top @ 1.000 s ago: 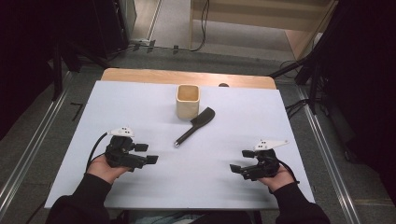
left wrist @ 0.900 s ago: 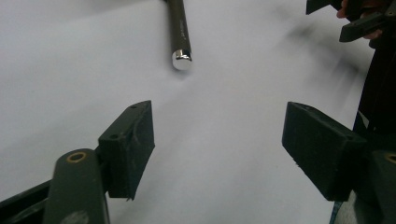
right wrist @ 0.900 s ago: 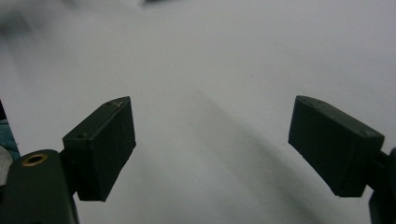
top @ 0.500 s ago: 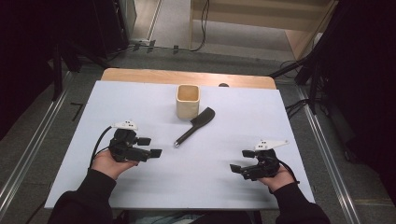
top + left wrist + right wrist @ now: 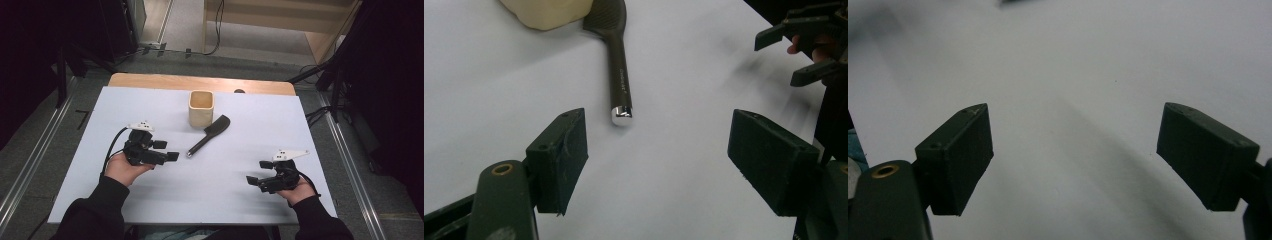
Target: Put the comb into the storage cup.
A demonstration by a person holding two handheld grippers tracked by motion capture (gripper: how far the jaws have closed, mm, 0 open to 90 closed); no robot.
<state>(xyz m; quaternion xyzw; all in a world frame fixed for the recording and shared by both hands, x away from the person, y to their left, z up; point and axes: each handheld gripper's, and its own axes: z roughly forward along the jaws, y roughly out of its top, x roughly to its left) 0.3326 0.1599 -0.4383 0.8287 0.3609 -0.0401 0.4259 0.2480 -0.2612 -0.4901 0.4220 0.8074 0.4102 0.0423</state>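
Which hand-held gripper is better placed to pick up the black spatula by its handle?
Left. The left hand-held gripper is open, close to the black spatula, and its handle end lies just ahead between the jaws. The right hand-held gripper, also open, sits farther away over bare table.

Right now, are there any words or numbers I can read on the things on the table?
Dark spatula: a small pale print runs along its handle, too small and blurred to read.
Beige cup: no writing to be seen.
White table: no writing to be seen.
Left gripper and right gripper: no labels to be seen on the black jaws.
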